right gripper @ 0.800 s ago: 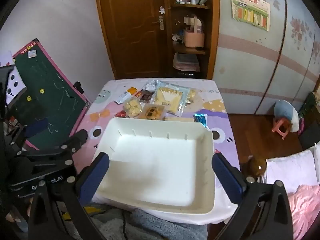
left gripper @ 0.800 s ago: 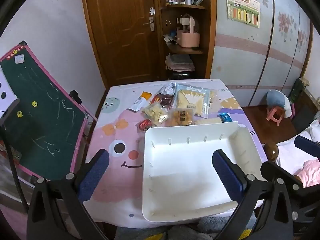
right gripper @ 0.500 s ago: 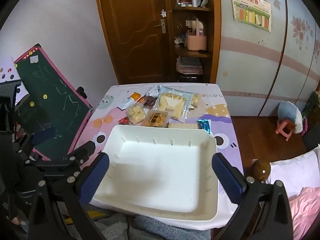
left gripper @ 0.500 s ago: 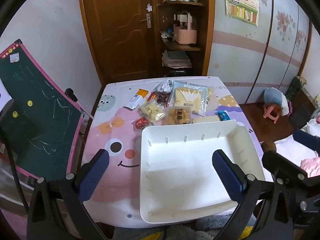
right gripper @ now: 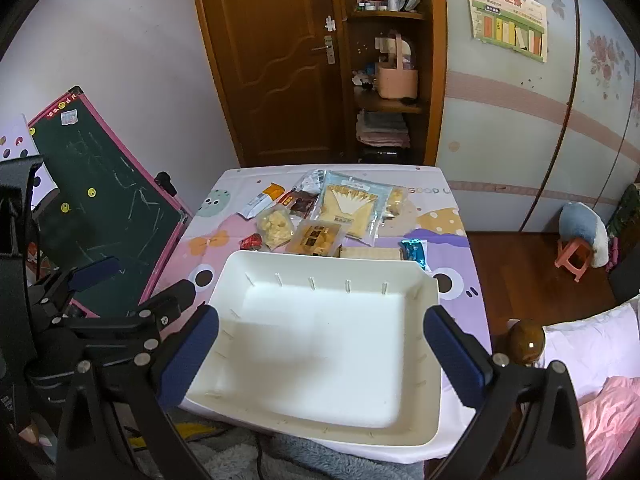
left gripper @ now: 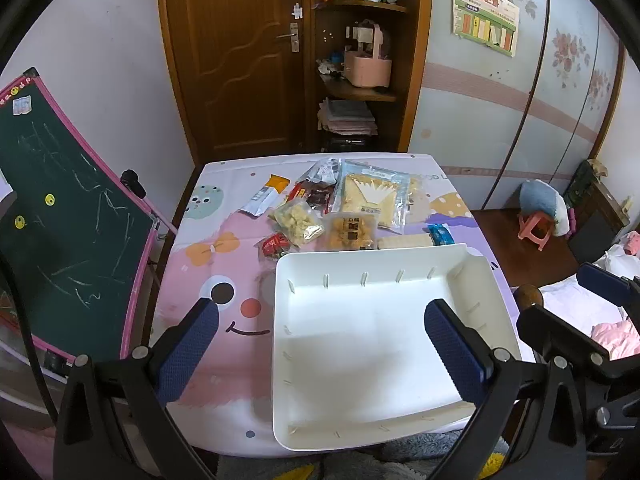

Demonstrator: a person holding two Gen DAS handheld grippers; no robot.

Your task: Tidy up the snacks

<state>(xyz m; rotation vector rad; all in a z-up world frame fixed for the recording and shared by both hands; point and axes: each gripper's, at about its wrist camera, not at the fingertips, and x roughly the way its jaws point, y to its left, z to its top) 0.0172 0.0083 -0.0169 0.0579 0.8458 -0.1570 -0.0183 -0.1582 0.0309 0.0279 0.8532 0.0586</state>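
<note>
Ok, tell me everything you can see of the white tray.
The white tray is a wide, shallow rectangle of smooth, plastic-looking material with rounded corners and small ribs along its inner walls. It is empty and lies flat on the cartoon tablecloth at the near edge of the table. The snack packets lie just behind its far rim. Nothing grips it.

left tool jaws spread wide, right tool likewise, both holding nothing

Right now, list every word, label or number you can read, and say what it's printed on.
"GOOD L", cut off at the edge: tablecloth.
Wall poster: heading and coloured boxes too blurred to read.
Snack packets: print too small.
Chalkboard: scribbles only, no words.
</note>
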